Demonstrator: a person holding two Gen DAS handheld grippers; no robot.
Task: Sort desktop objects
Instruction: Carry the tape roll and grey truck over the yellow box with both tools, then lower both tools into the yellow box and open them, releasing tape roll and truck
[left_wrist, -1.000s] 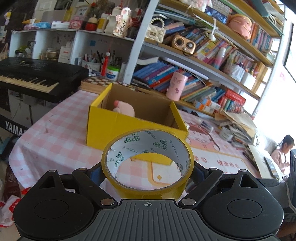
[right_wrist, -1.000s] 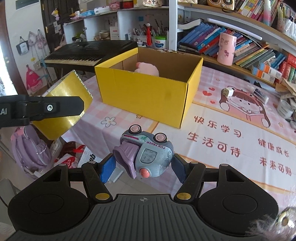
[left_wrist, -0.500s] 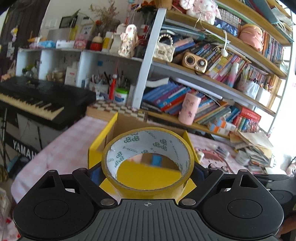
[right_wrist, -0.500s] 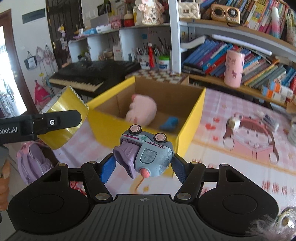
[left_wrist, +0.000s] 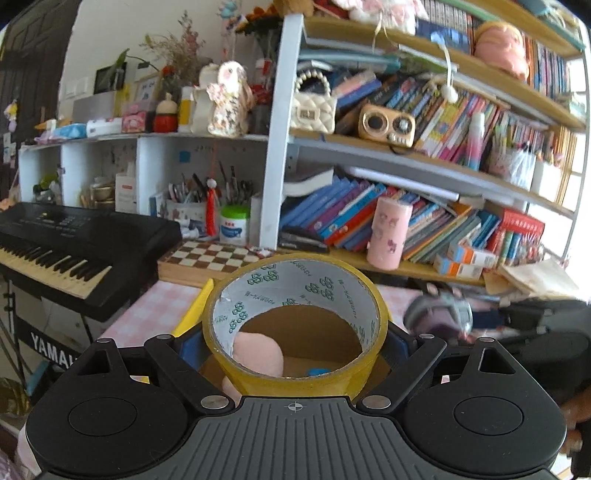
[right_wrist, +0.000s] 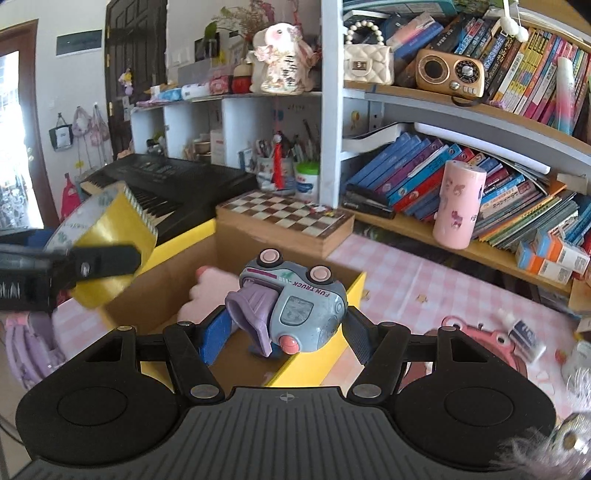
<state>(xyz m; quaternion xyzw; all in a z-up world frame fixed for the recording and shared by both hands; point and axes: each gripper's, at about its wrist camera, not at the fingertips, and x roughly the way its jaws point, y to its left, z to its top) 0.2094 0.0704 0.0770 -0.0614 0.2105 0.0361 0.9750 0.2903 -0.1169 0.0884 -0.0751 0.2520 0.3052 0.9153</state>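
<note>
Both grippers, left (left_wrist: 295, 363) clamping the tape (left_wrist: 294, 325), right (right_wrist: 282, 326) clamping the truck (right_wrist: 291, 302), hovered over the box (right_wrist: 317, 354); simultaneous release apparently risked the truck striking the rim.

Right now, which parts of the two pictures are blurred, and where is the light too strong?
Left wrist view: the toy truck at right is smeared by motion, the tape roll sharp; the right edge is washed out. Right wrist view: the tape roll is slightly blurred; the doorway at far left is overexposed.

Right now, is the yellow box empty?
No, the yellow box already holds a pink plush toy, visible in the right wrist view.
</note>
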